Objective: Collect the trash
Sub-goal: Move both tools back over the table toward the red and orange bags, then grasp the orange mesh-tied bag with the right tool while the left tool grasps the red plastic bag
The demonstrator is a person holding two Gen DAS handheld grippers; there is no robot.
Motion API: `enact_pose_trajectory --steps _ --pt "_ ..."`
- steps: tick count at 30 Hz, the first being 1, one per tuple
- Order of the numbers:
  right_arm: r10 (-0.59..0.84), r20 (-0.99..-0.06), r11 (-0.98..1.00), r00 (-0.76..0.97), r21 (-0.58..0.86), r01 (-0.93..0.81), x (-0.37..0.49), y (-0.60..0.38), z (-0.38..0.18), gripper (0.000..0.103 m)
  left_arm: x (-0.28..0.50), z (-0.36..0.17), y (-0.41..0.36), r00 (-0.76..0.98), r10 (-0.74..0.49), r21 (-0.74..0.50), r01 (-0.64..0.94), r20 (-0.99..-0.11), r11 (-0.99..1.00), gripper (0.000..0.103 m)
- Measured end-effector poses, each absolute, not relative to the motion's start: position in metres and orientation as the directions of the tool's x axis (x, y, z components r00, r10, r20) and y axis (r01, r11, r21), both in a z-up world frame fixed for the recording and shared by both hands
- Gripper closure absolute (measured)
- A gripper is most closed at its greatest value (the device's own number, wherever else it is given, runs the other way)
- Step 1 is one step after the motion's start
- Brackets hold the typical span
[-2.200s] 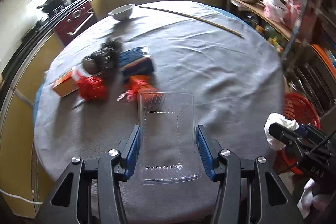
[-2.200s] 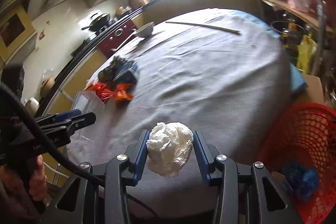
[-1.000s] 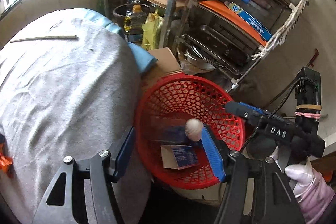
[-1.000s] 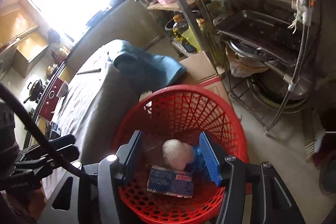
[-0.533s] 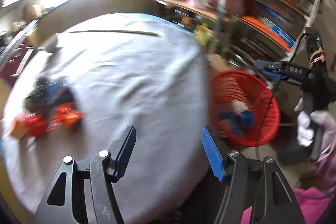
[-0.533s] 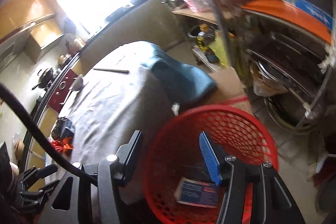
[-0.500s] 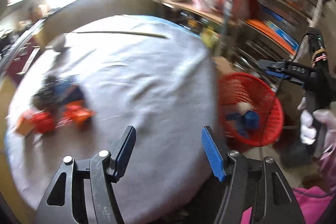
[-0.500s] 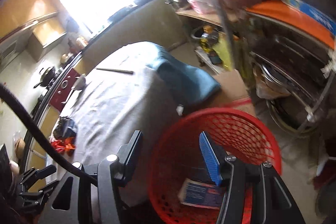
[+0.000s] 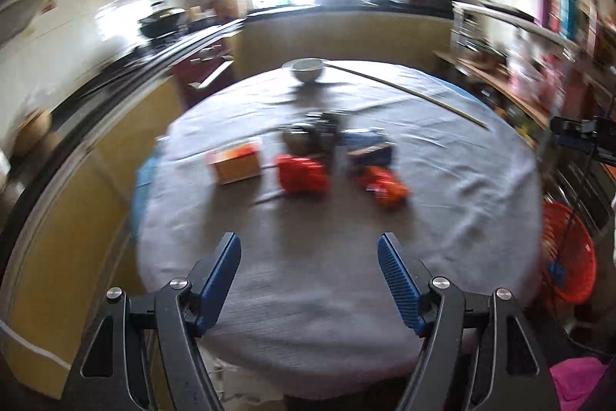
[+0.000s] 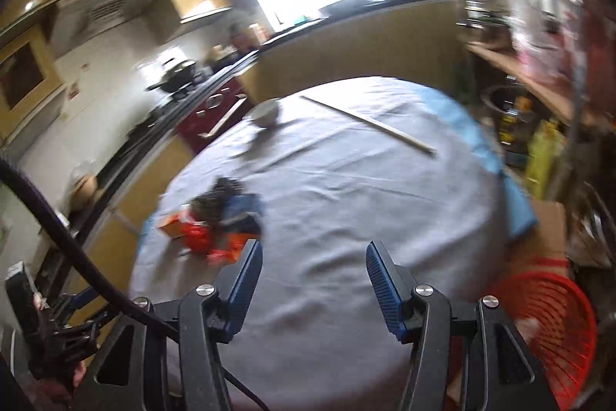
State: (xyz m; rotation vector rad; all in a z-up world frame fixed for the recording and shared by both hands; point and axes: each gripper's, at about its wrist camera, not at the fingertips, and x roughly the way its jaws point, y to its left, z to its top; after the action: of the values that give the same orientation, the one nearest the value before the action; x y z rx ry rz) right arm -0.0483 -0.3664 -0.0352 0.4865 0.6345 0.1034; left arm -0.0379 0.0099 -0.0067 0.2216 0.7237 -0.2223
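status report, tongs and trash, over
Left tongs open, empty. Right tongs open, empty. Wrappers on table; red basket beside it. Path clear.

The table (image 9: 442, 257) wears a plain grey cloth. On it lie an orange box (image 9: 235, 166), a red wrapper (image 9: 302, 174) and a dark blue packet (image 9: 370, 153). The bowl (image 9: 307, 69) is white. The basket (image 9: 569, 257) is red mesh. Gripper pads (image 9: 396, 286) are ribbed blue.

A round bench (image 9: 462, 180) under a grey cloth (image 10: 385, 203) carries a white bowl (image 9: 307, 70) at its far edge, with a long thin wooden stick (image 9: 408, 95) lying beside it. A black wok (image 10: 175, 74) sits on the counter behind.
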Motion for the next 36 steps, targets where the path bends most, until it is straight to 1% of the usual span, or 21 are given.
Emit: enact_pose_trajectory --steps 6,7,9,12,15,20,25,28,30,31,32,36 --pt "0.358 -0.555 0.885 0.750 0.458 -0.083 0.001 -0.306 -0.020 0.041 -0.028 -0.010 0.067 0.742 -0.052 0.076 0.138 -0.668 0.988 0.027" --pt "0.378 -0.566 0.883 0.733 0.459 -0.100 0.009 -0.298 -0.022 0.039 -0.026 -0.011 0.072 0.739 -0.046 0.068 0.124 -0.672 0.990 0.026" --pt "0.415 -0.601 0.875 0.683 0.468 -0.120 0.031 -0.278 -0.031 0.039 -0.019 -0.018 0.082 0.721 -0.044 0.044 0.103 -0.692 0.994 0.026" --pt "0.456 -0.627 0.864 0.632 0.482 -0.145 0.051 -0.258 -0.047 0.039 -0.009 -0.028 0.092 0.691 -0.056 0.005 0.085 -0.721 0.996 0.026" --pt "0.468 -0.662 0.865 0.585 0.480 -0.149 0.073 -0.239 -0.067 0.039 0.004 -0.036 0.093 0.660 -0.074 -0.027 0.081 -0.748 0.996 0.026" --pt "0.464 -0.707 0.874 0.534 0.462 -0.148 0.109 -0.221 -0.094 0.039 0.030 -0.039 0.088 0.632 -0.109 -0.062 0.096 -0.767 0.993 0.026" --pt "0.453 -0.737 0.884 0.502 0.445 -0.144 0.134 -0.211 -0.116 0.039 0.071 -0.044 0.083 0.587 -0.191 -0.177 0.082 -0.787 0.981 0.026" --pt "0.443 -0.756 0.891 0.482 0.428 -0.149 0.144 -0.203 -0.129 0.040 0.092 -0.047 0.076 0.576 -0.198 -0.200 0.061 -0.793 0.978 0.026" --pt "0.437 -0.770 0.896 0.465 0.417 -0.151 0.147 -0.198 -0.137 0.042 0.106 -0.048 0.070 0.567 -0.213 -0.217 0.060 -0.796 0.974 0.026" --pt "0.440 -0.768 0.895 0.465 0.419 -0.154 0.147 -0.197 -0.140 0.048 0.113 -0.049 0.066 0.561 -0.221 -0.227 0.061 -0.798 0.972 0.026" --pt "0.446 -0.766 0.892 0.463 0.421 -0.164 0.146 -0.196 -0.142 0.061 0.119 -0.050 0.062 0.552 -0.237 -0.243 0.063 -0.799 0.968 0.026" --pt "0.460 -0.747 0.886 0.481 0.425 -0.187 0.137 -0.200 -0.143 0.064 0.147 -0.057 0.042 0.510 -0.291 -0.295 0.075 -0.810 0.953 0.026"
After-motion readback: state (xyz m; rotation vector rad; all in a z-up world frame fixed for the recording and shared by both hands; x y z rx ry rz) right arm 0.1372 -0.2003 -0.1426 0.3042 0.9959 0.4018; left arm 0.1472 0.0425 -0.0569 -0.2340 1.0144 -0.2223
